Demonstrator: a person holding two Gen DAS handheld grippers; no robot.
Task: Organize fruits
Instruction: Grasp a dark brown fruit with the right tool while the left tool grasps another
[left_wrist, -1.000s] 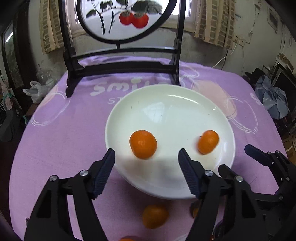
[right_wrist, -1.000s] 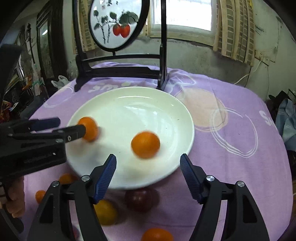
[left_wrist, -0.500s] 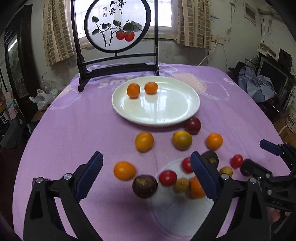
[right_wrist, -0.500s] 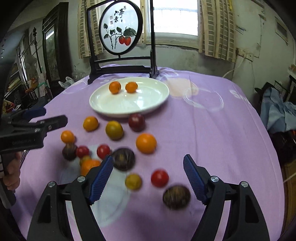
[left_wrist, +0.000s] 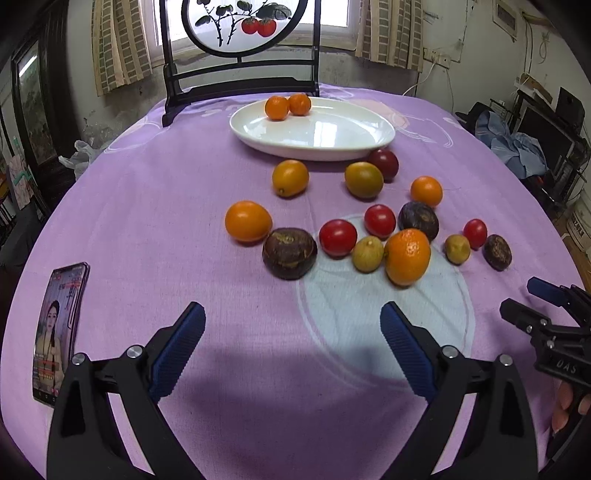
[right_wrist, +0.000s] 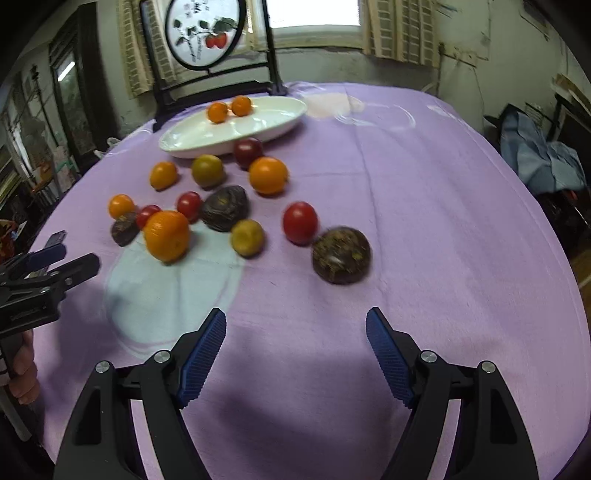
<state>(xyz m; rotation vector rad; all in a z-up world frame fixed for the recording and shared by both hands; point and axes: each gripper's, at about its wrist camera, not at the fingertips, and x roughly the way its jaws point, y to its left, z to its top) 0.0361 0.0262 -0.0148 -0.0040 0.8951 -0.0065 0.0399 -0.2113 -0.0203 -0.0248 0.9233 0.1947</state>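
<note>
A white plate (left_wrist: 332, 136) at the far side of the purple table holds two small oranges (left_wrist: 287, 106); it also shows in the right wrist view (right_wrist: 258, 129). Several loose fruits lie in front of it: oranges (left_wrist: 407, 256), red tomatoes (left_wrist: 337, 237), dark brown fruits (left_wrist: 289, 252) and yellow-green ones (left_wrist: 364, 180). My left gripper (left_wrist: 291, 347) is open and empty, near the table's front edge, short of the fruits. My right gripper (right_wrist: 295, 354) is open and empty, short of a dark brown fruit (right_wrist: 341, 254) and a tomato (right_wrist: 300, 222).
A phone (left_wrist: 55, 332) with a lit screen lies at the table's left front. A black-framed round painted screen (left_wrist: 240, 55) stands behind the plate. Clothes and clutter (left_wrist: 517, 147) sit off the table's right side. The right gripper shows at the left view's right edge (left_wrist: 546, 314).
Both grippers have pulled back from over the plate toward the table's front edge and dropped lower. The two oranges stay on the plate, now together at its far side.
</note>
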